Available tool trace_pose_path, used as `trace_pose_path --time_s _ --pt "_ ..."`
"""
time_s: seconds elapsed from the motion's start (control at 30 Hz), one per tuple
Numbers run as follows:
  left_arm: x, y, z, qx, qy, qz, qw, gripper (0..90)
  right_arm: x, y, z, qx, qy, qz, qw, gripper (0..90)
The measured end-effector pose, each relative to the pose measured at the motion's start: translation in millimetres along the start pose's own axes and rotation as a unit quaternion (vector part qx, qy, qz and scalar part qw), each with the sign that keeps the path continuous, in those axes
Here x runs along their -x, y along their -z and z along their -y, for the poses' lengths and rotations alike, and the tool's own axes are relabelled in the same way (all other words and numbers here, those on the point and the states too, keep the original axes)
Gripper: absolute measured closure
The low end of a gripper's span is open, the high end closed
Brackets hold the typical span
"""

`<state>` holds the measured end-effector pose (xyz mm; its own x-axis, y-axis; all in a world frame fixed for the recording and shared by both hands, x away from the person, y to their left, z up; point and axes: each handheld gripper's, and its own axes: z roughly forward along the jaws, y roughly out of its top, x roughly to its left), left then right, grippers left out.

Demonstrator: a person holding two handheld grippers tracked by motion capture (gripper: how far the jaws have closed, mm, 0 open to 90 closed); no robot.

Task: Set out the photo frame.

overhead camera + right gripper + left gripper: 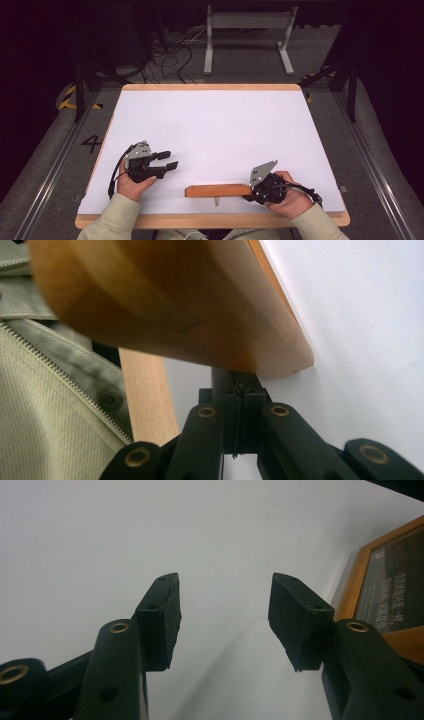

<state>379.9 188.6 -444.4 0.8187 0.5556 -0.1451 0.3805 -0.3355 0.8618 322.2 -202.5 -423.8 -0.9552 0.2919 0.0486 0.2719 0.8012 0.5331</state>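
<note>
A wooden block (218, 190) lies near the counter's (215, 125) front edge. The right claw (251, 190) touches the block's right end, jaws pressed together. The left claw (170, 161), jaws apart and empty, hovers left of the block, nothing between them.

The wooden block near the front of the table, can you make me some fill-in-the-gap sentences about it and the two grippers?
1. The wooden block lies on the ____ table top.
2. The left gripper has its jaws ____, with nothing between them.
3. The end of the block nearest the person's ____ hand is the one the right gripper touches.
4. The jaws of the right gripper are ____.

Missing words: white; open; right; shut
</note>
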Motion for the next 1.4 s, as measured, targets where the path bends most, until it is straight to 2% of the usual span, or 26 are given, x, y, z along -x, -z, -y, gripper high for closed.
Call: trace_pose_path --time_s 0.17,0.23,0.33,0.43,0.47,0.67,1.07,1.23,1.4 --pt "0.2 -0.8 0.3 -0.002 0.002 0.0 1.0 46.9 4.6 -0.6 -0.6 0.005 -0.011 0.011 0.9999 90.0" --pt "0.2 -1.3 0.5 -0.003 0.001 0.0 1.0 46.8 12.4 -1.7 -0.8 0.016 -0.026 0.018 0.9994 90.0" --pt "0.3 -1.0 1.0 -0.003 0.001 -0.001 1.0 46.6 16.9 -1.6 -1.3 0.02 -0.034 0.023 0.999 90.0" --pt "0.0 0.0 2.3 -0.003 0.003 -0.006 1.0 46.3 23.2 -1.6 -3.4 0.029 -0.048 0.029 0.998 90.0" --pt "-0.4 0.5 2.7 -0.003 0.002 -0.007 1.0 45.7 26.6 -1.9 -6.1 0.033 -0.061 0.036 0.9969 90.0" --pt "-1.0 3.9 4.3 -0.004 0.006 -0.017 0.9998 44.2 36.7 -4.2 -16.5 0.043 -0.077 0.048 0.9949 90.0" --pt "-2.7 8.5 8.2 -0.003 0.01 -0.024 0.9997 43.4 64.1 -15.8 -42.7 0.056 -0.093 0.041 0.9933 90.0" --pt "-2.8 9.1 8.6 -0.002 0.012 -0.027 0.9996 43.2 72.6 -22.0 -51.6 0.063 -0.114 0.05 0.9902 90.0" --pt "-3.1 8.6 8.3 -0.003 0.011 -0.025 0.9996 43.1 78.1 -26.1 -62.3 0.074 -0.118 0.049 0.989 90.0"
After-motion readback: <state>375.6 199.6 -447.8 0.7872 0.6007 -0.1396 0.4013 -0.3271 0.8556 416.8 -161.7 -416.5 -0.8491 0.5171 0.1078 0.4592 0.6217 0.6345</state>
